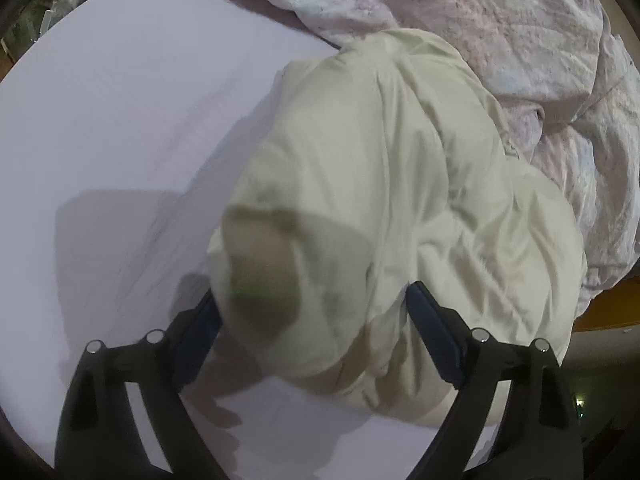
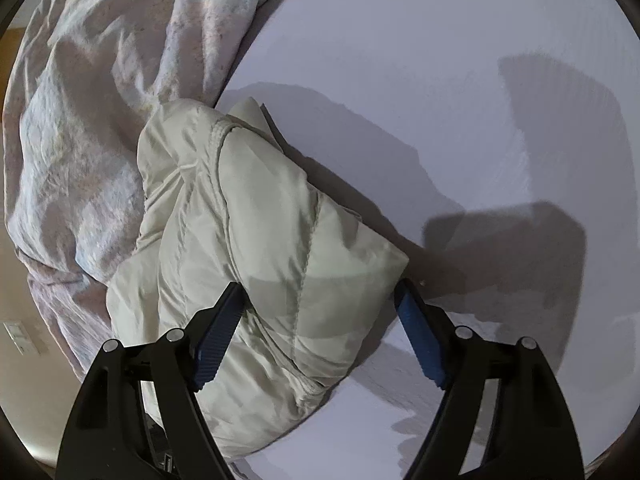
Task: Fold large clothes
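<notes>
On the bed sheet [image 1: 120, 120]: one cream puffy jacket [image 1: 380, 180] is bunched beside one crumpled duvet [image 1: 500, 20].
Left gripper [image 1: 312, 300]: spread wide, jacket straddled, not pinched.
Right gripper [image 2: 320, 300]: spread wide, jacket between fingers, ungripped.

Matt quilted cloth jacket [image 2: 256, 232]

Bunched on the bed sheet [image 1: 120, 120], a padded jacket [image 1: 380, 200]; right behind it, touching, a crumpled duvet [image 1: 480, 20]; bare sheet beside.
</notes>
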